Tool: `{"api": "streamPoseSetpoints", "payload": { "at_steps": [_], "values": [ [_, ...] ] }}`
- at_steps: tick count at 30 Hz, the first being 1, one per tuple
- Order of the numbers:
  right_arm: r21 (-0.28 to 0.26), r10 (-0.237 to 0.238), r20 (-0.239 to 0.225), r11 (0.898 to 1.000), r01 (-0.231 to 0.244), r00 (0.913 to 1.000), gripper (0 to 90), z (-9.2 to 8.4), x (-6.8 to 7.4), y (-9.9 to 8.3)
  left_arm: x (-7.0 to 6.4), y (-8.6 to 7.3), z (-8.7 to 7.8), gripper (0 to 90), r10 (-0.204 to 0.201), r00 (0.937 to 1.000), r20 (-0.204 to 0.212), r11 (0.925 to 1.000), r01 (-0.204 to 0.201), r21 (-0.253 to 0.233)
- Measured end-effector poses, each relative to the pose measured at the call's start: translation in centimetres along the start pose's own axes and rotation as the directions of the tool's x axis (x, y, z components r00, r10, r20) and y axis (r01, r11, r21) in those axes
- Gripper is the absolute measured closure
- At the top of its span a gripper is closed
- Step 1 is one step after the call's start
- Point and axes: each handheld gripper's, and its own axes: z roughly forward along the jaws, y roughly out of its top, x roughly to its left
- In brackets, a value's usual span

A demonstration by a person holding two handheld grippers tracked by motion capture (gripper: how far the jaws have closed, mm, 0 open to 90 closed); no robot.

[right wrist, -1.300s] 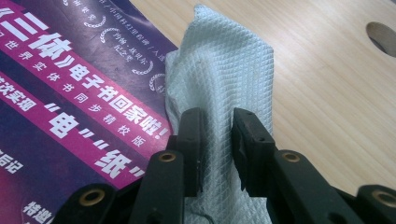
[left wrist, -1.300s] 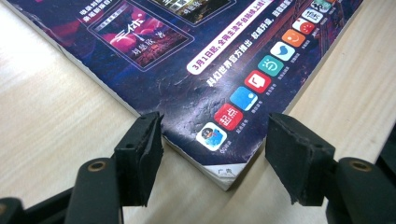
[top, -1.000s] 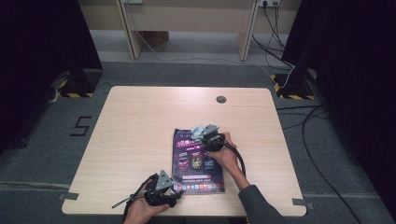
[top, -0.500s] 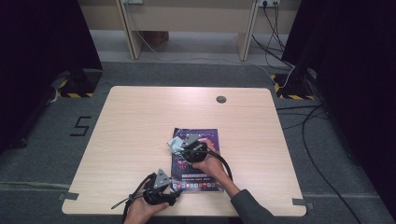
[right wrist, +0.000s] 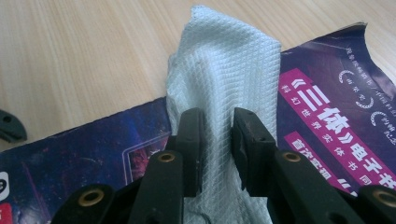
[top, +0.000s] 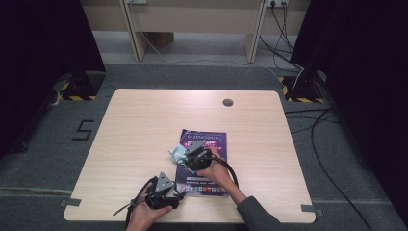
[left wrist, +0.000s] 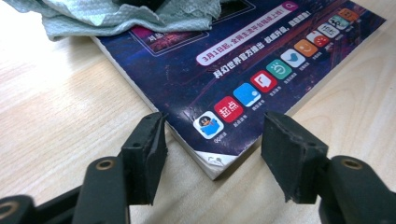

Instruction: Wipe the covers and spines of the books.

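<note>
We are wiping the magazine (top: 202, 161) cover with a paper towel (right wrist: 224, 79) clamped between the jaws of our right gripper (right wrist: 215, 135). The magazine lies flat on the tabletop (top: 144, 125), and our left gripper (left wrist: 212, 154) brackets its near corner, jaws apart and not pressing, having just narrowed slightly. We should steady that corner, then keep the towel flat with even strokes across the cover.
</note>
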Motion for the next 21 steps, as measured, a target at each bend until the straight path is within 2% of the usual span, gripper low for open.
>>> {"api": "streamPoseSetpoints", "payload": {
  "at_steps": [2, 4, 6, 8, 12, 15, 18, 21],
  "values": [
    [0.012, -0.016, 0.047, 1.0, 0.016, 0.9987, 73.3, -0.1, -0.5, -0.2, 0.0, 0.0, -0.1, 40.9, 0.0, 1.0, -0.004, 1.0, 0.0, -0.007],
    [0.002, 0.014, 0.048, 1.0, -0.014, 0.9987, 73.3, -0.3, -1.2, -0.5, -0.1, -0.1, -0.1, 40.4, 0.003, 1.0, 0.008, 1.0, -0.003, 0.003],
    [0.01, 0.024, 0.081, 1.0, -0.025, 0.9965, 73.3, -0.6, -2.0, -0.8, -0.1, -0.1, -0.2, 39.5, 0.007, 0.9999, 0.014, 1.0, -0.007, 0.001],
    [0.017, 0.06, 0.103, 0.998, -0.062, 0.9929, 73.1, -1.0, -3.1, -1.4, -0.1, -0.1, -0.3, 39.1, 0.004, 0.9996, 0.027, 1.0, -0.004, -0.007],
    [0.018, 0.124, 0.16, 0.992, -0.128, 0.9793, 73.0, -2.4, -5.5, -3.2, 0.2, -0.2, -0.9, 38.4, 0.0, 0.9988, 0.048, 0.9998, 0.001, -0.018],
    [0.026, 0.162, 0.207, 0.985, -0.17, 0.965, 72.8, -3.4, -6.8, -4.5, 0.2, -0.3, -1.1, 39.2, -0.009, 0.9986, 0.053, 0.9997, 0.01, -0.022],
    [0.017, 0.192, 0.218, 0.98, -0.2, 0.957, 72.8, -4.0, -7.5, -5.2, 0.0, -0.3, -0.9, 40.1, 0.003, 0.9979, 0.065, 0.9999, -0.003, -0.011],
    [0.023, 0.18, 0.226, 0.982, -0.19, 0.9573, 72.9, -4.0, -7.4, -5.3, -0.1, -0.3, -0.8, 39.8, 0.014, 0.9984, 0.054, 0.9999, -0.014, -0.005]
  ]
}}
